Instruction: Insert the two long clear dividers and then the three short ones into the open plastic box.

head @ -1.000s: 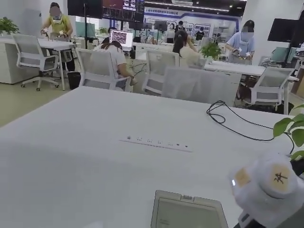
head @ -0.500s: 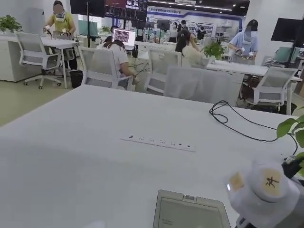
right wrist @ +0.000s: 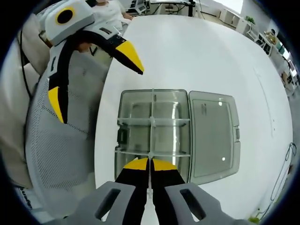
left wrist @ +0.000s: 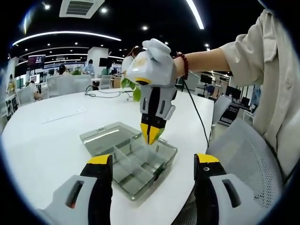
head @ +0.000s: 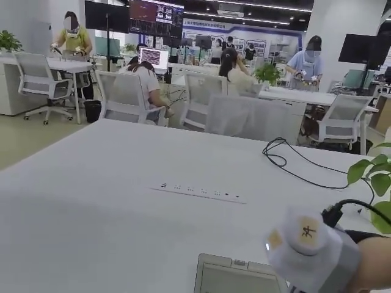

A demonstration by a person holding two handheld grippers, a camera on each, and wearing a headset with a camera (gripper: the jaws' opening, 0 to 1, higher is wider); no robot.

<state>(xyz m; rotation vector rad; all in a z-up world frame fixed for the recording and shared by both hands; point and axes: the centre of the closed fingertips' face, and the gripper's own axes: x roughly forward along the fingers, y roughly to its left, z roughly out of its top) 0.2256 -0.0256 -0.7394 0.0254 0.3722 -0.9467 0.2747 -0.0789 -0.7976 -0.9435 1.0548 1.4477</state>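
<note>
The white worktop [head: 122,201] carries the open clear plastic box [right wrist: 133,138] close to its edge by the mesh chair [left wrist: 243,154]. The box's hinged lid [right wrist: 213,136] lies flat beside it, toward the worktop's middle. The right gripper [right wrist: 150,165] hangs over the box with its jaws together, tips at the end of the centre divider [right wrist: 152,105]. The left gripper [left wrist: 153,158] hovers nearby, jaws apart and empty. Two cross dividers [right wrist: 136,121] meet the centre one, splitting the box into compartments.
</note>
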